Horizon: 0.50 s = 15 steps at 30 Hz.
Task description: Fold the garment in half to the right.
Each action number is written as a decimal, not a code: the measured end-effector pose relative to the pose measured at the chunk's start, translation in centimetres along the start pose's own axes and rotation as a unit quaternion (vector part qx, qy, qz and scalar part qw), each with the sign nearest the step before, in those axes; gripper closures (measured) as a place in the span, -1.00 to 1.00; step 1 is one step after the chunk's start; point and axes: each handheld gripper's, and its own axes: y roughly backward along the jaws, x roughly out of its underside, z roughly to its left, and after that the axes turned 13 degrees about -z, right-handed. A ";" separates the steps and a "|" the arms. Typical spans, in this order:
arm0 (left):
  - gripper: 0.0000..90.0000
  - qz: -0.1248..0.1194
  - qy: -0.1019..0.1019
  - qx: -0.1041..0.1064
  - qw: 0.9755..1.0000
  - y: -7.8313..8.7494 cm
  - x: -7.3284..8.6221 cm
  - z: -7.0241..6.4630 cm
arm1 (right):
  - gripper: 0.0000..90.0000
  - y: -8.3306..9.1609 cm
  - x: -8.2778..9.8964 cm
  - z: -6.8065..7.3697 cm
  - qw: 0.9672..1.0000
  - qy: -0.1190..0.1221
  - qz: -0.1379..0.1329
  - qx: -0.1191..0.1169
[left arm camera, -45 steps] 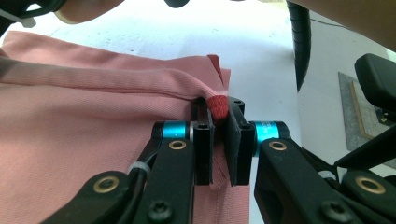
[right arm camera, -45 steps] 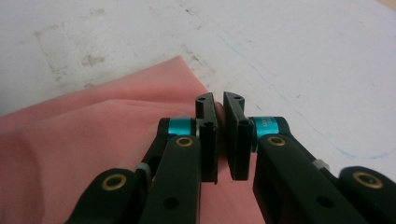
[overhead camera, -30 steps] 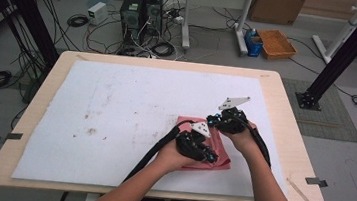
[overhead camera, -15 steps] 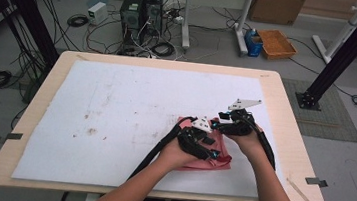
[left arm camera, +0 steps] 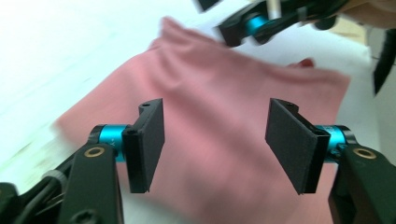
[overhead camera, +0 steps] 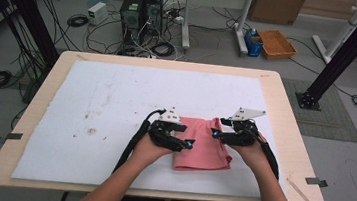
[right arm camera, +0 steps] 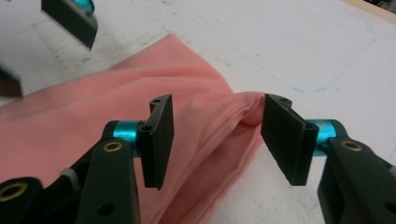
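We see a pink cloth [overhead camera: 202,145], soft, matt and creased, lying on a white, stained paper-like sheet [overhead camera: 116,99] over a pale, smooth wooden table [overhead camera: 285,122]; the gripper pads [right arm camera: 161,140] look black, matt, rubbery.

Grey floor [overhead camera: 33,25], cable tangle [overhead camera: 147,47], PC towers [overhead camera: 141,8] behind.

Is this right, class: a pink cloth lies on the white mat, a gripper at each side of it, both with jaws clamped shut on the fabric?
Not quite. The pink cloth does lie on the white mat between the left gripper and right gripper, but both have just been opening. Each gripper view shows the pads standing apart, the fabric loose under them.
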 end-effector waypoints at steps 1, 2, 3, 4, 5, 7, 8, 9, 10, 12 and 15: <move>-0.17 0.000 0.000 0.000 1.000 0.0 0.0 0.0 | 0.01 0.0 0.0 0.0 1.000 0.000 0.000 0.000; -0.17 -0.002 0.002 -0.005 1.000 0.8 0.3 0.3 | 0.02 0.0 0.0 0.1 1.000 0.001 -0.001 0.001; -0.17 -0.005 0.006 -0.013 1.000 1.9 0.7 0.6 | 0.03 -0.1 -0.1 0.2 1.000 0.004 -0.002 0.003; -0.18 -0.005 0.005 -0.018 1.000 2.4 1.0 0.8 | 0.05 -0.2 -0.2 0.2 1.000 0.005 0.000 0.003; -0.18 -0.003 0.005 -0.022 1.000 3.0 1.2 0.9 | 0.08 -0.5 -0.4 0.2 1.000 0.010 -0.001 0.002; -0.19 -0.002 0.005 -0.028 1.000 3.6 1.5 1.0 | 0.08 -0.7 -0.7 0.2 1.000 0.011 0.002 0.000; -0.19 -0.002 0.005 -0.034 0.999 4.2 1.8 1.2 | 0.08 -1.0 -1.0 0.3 1.000 0.012 0.005 0.000; -0.19 -0.005 0.010 -0.042 0.999 5.2 2.5 1.5 | 0.13 -1.9 -1.7 0.5 1.000 0.012 0.009 -0.005; -0.19 -0.008 0.012 -0.046 0.999 5.7 2.8 1.7 | 0.14 -2.4 -2.0 0.6 1.000 0.016 0.012 -0.009; -0.19 -0.004 0.021 -0.055 0.998 6.2 3.3 2.2 | 0.20 -3.7 -2.7 0.7 1.000 0.012 0.019 -0.018; -0.19 -0.004 0.023 -0.069 0.997 6.7 3.7 2.8 | 0.24 -5.7 -3.5 0.9 0.999 0.011 0.033 -0.028</move>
